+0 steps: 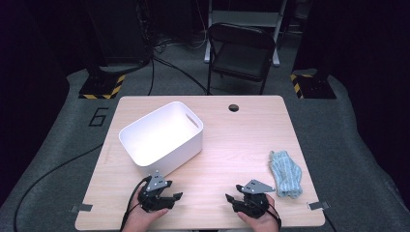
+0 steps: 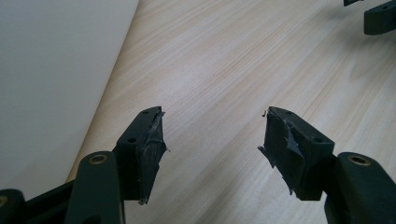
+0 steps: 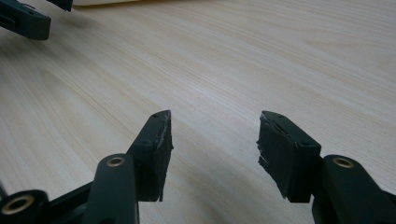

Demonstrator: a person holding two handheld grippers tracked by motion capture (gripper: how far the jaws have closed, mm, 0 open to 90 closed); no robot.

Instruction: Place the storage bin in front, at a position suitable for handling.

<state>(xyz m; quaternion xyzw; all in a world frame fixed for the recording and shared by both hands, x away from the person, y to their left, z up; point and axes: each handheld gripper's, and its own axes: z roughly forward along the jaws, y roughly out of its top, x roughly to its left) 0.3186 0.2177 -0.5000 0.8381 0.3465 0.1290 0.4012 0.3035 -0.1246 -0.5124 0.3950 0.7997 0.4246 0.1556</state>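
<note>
The white bin (image 1: pixel 162 137) served as the landmark on the wooden counter (image 1: pixel 241 140): it sat toward the left half of the top, turned at an angle, with its open mouth up and nothing visible inside. The left tool (image 1: pixel 175 197) lay just in front of the bin's near corner, close to it but not touching, held in a hand (image 1: pixel 142 217) that came in over the counter's near edge. In the left gripper view its two black jaws stood well apart with only bare wood grain between them, and the bin's white wall (image 2: pixel 51 84) rose along the left of that view. The right tool (image 1: pixel 230 198) rested farther to the right of the bin, well apart from it, gripped by the other hand (image 1: pixel 258 220); its tips pointed back toward the left tool. In the right gripper view its jaws were likewise spread wide with nothing between them, only counter. A light blue-green cloth (image 1: pixel 286 174), rolled or bunched into a soft bundle, lay far to the right of the bin, near the counter's right edge and just beside the right tool's hand, untouched by either tool. Beyond the bin, past the far edge of the counter, a dark folding chair (image 1: pixel 240 53) stood on the grey floor.
</note>
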